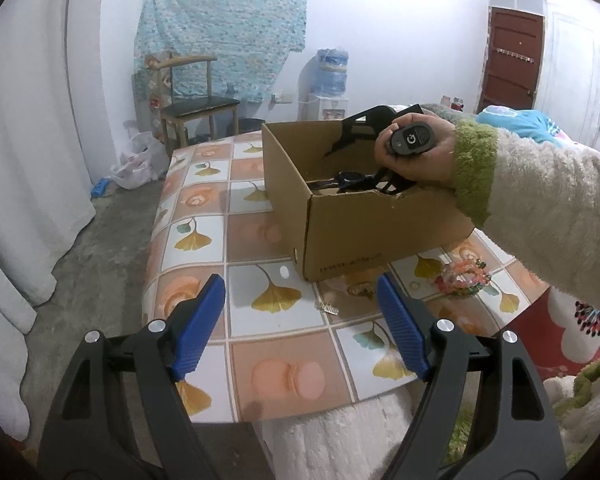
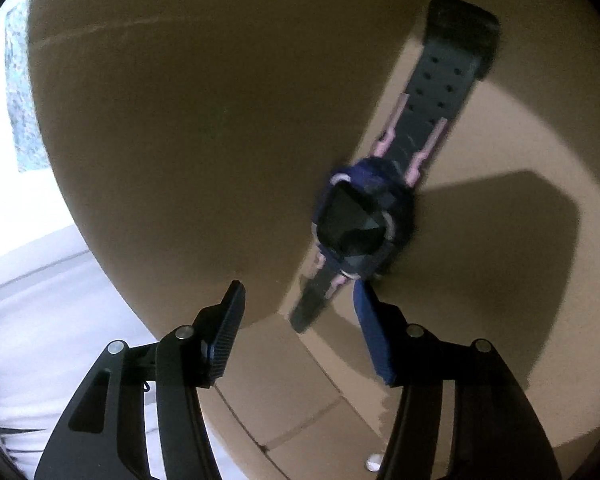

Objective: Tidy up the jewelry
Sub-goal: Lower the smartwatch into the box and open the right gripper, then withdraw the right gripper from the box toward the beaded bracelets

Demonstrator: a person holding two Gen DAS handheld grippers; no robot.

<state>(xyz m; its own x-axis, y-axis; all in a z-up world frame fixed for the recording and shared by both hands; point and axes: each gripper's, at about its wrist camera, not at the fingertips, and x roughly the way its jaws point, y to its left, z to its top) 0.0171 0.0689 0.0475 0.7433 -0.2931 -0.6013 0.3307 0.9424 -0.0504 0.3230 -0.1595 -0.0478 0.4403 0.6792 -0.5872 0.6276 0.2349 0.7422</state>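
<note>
We see right gripper (image 2: 296, 300) jaws spread inside cardboard box (image 2: 160, 120), watch (image 2: 360, 220) loose at frame centre; left gripper (image 1: 300, 296) jaws spread, empty, lower frame.

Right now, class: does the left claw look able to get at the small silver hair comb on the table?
Probably yes. The left claw stands open and empty, and the silver hair comb lies on the bare table between its fingertips, clear of the cardboard box.

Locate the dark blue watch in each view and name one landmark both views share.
Left wrist view: the watch lies inside the cardboard box, right of centre, below the hand holding the right hand-held gripper.
Right wrist view: the watch fills the centre-right, on the box floor, its strap running to the upper right.
Shared landmark: the cardboard box.
</note>
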